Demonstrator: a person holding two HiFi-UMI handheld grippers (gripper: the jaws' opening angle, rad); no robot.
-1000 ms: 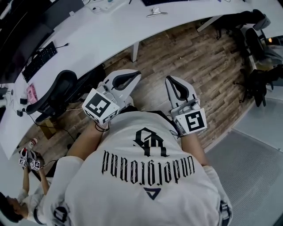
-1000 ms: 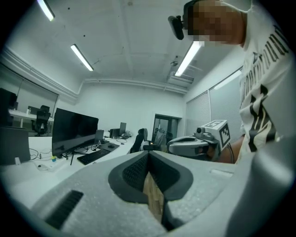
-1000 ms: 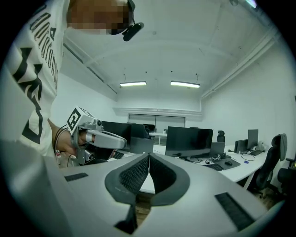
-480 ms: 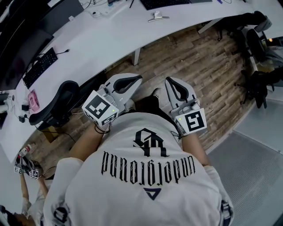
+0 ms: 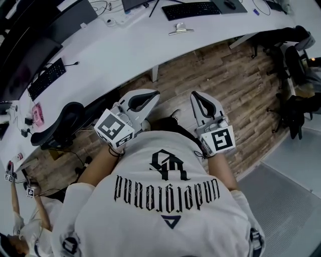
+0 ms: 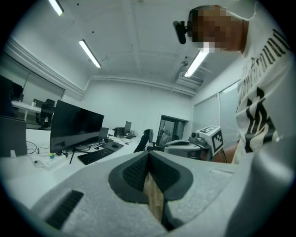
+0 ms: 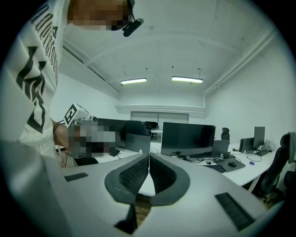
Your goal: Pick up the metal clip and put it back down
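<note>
The metal clip (image 5: 180, 30) lies on the curved white desk (image 5: 125, 50), at the top of the head view. Both grippers are held close to the person's chest, over the wooden floor and well short of the desk. My left gripper (image 5: 155, 93) is shut with nothing between its jaws, which also meet in the left gripper view (image 6: 148, 157). My right gripper (image 5: 193, 94) is shut and empty too, and its pads touch in the right gripper view (image 7: 148, 159). The clip does not show in either gripper view.
A black keyboard (image 5: 191, 10) lies behind the clip, and another keyboard (image 5: 46, 79) sits at the desk's left. A black office chair (image 5: 60, 125) stands left of me, more chairs (image 5: 296, 65) at the right. Another person (image 5: 25, 226) crouches at lower left.
The head view has shifted, so the desk and clip sit lower in the picture and a keyboard has come into view. Both grippers stay shut near the chest.
</note>
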